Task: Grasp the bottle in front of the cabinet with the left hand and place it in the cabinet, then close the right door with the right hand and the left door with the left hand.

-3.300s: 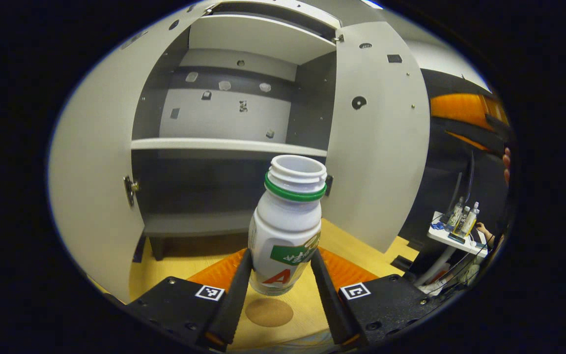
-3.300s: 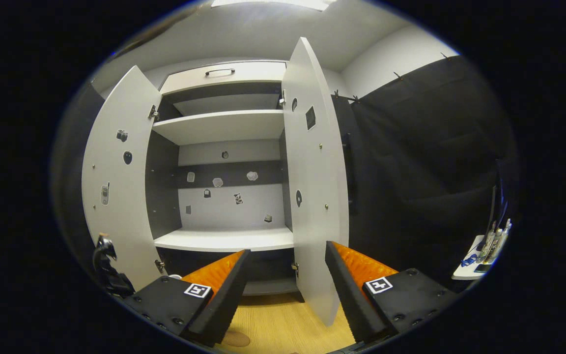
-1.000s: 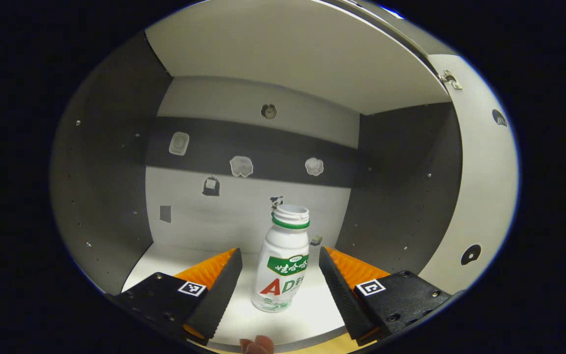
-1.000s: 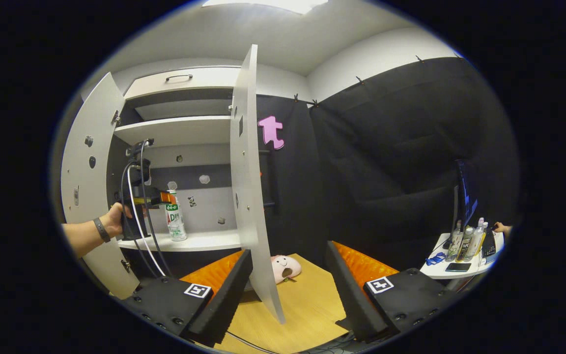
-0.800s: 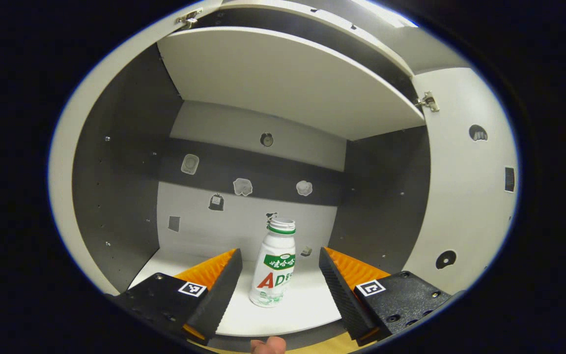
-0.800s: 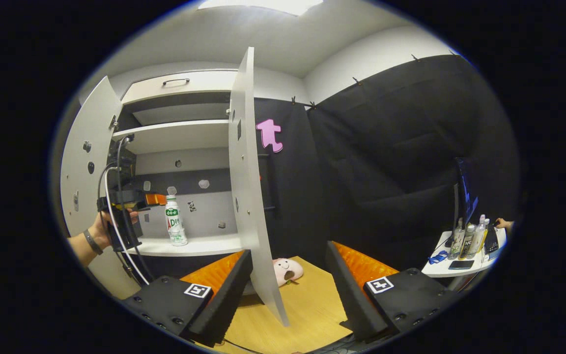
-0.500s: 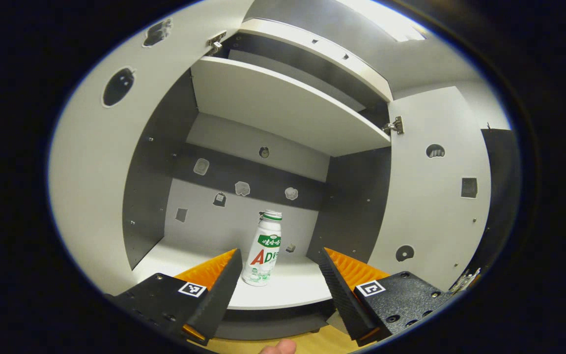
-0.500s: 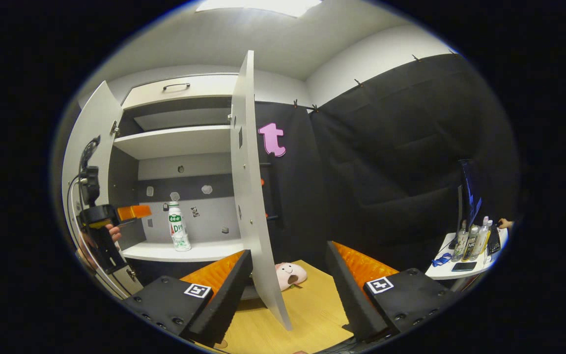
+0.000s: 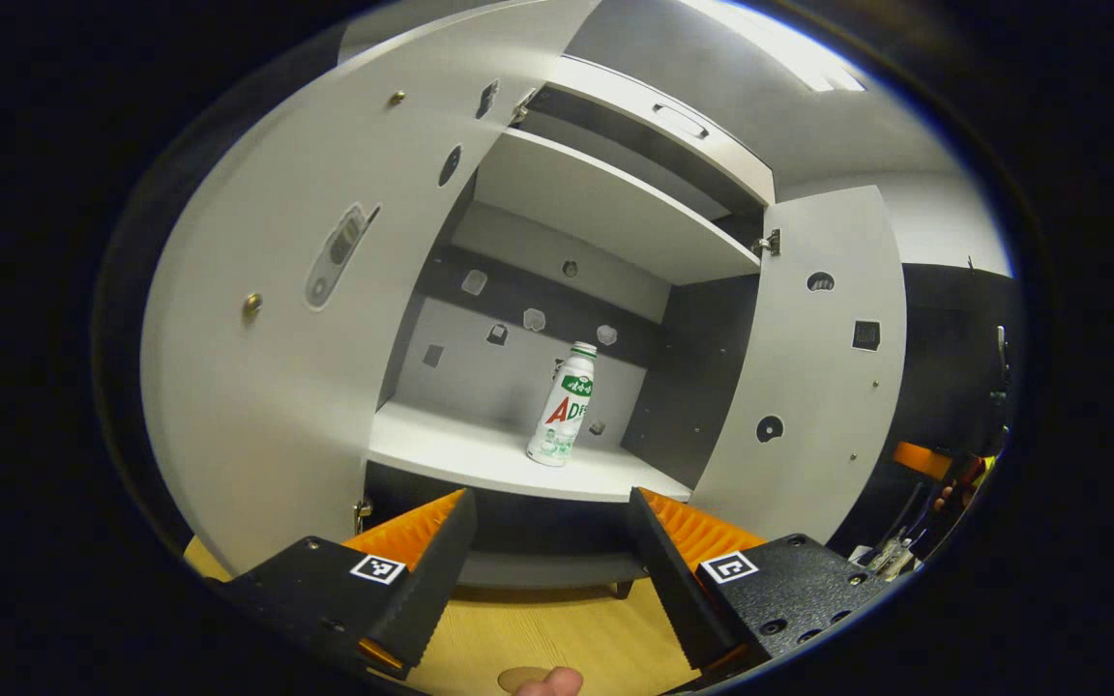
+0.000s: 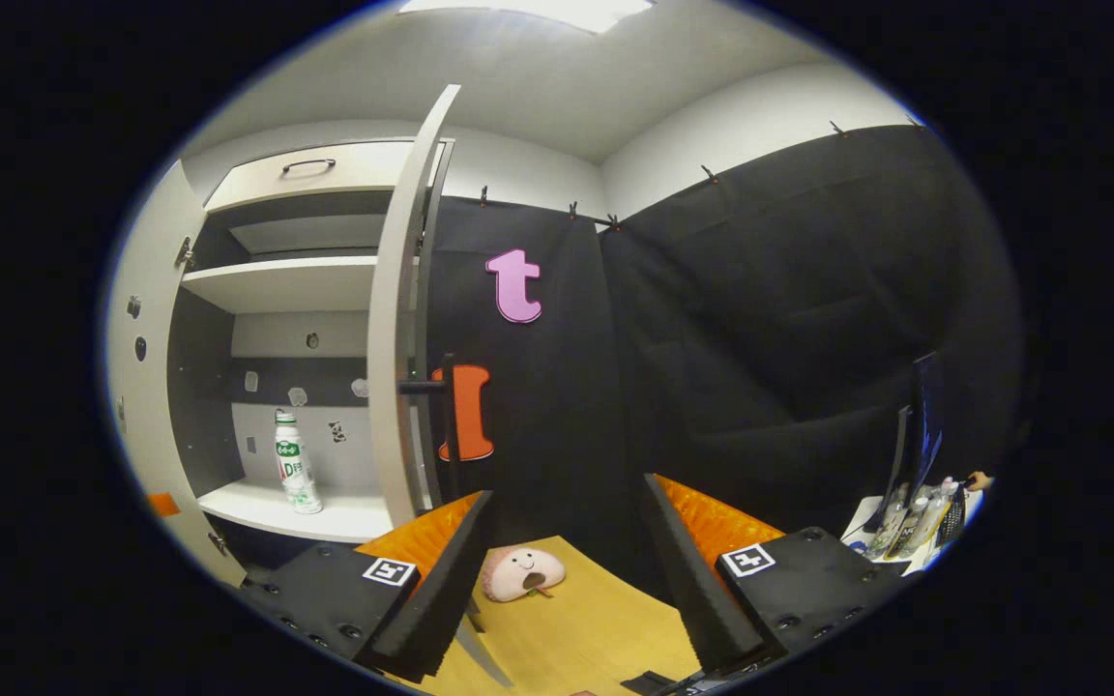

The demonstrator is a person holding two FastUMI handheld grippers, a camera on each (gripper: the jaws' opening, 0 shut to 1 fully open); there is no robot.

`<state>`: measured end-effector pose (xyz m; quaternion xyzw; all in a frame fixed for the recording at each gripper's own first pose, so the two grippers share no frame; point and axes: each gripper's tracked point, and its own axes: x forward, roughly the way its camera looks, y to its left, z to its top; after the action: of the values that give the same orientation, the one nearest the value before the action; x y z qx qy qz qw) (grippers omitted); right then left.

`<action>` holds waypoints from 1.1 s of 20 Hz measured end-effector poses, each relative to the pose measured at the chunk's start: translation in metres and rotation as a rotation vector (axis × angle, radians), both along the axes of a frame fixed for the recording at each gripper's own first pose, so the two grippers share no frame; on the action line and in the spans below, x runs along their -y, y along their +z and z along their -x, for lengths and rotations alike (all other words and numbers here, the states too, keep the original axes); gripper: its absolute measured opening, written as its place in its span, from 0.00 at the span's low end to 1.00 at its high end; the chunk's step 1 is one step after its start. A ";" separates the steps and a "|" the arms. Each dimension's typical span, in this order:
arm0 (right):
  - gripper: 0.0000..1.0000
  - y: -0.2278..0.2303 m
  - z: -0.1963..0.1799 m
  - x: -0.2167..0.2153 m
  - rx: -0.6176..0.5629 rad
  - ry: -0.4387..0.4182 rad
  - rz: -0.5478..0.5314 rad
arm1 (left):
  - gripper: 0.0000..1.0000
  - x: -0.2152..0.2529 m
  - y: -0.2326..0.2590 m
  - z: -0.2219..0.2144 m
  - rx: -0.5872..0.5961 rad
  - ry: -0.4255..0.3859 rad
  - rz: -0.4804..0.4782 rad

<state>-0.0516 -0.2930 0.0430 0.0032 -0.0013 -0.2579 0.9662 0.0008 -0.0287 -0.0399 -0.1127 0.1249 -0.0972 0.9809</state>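
— Where is the bottle [image 9: 565, 404]?
— It stands upright on the cabinet's middle shelf [image 9: 480, 454], near the back wall, free of both tongs.
— And the tongs?
— The left tongs [image 9: 549, 551] are released, in front of the cabinet. The right tongs [image 10: 565, 559] are released too, above the worktop [image 10: 576, 619]. Both doors are open.

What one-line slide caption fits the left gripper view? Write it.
Open hand-held gripper faces the cabinet, bottle upright on its shelf, both doors open.

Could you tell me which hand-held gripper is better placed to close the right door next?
The right hand-held gripper: it is open beside the right door, seen edge-on. The bottle already stands on the shelf.
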 end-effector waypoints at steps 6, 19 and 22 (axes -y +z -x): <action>0.98 0.030 -0.046 0.026 0.022 0.036 0.029 | 0.96 -0.025 0.025 0.012 0.080 0.044 -0.137; 0.95 0.035 -0.066 0.019 0.073 0.051 0.015 | 0.96 0.001 0.036 -0.002 0.163 0.000 -0.130; 0.92 0.033 -0.065 0.013 0.095 0.050 -0.004 | 0.96 0.002 0.034 -0.002 0.161 0.001 -0.112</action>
<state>0.0135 -0.3060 0.0765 0.0174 -0.0466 -0.2334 0.9711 0.0025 -0.0308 -0.0060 -0.0495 0.0509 -0.0985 0.9926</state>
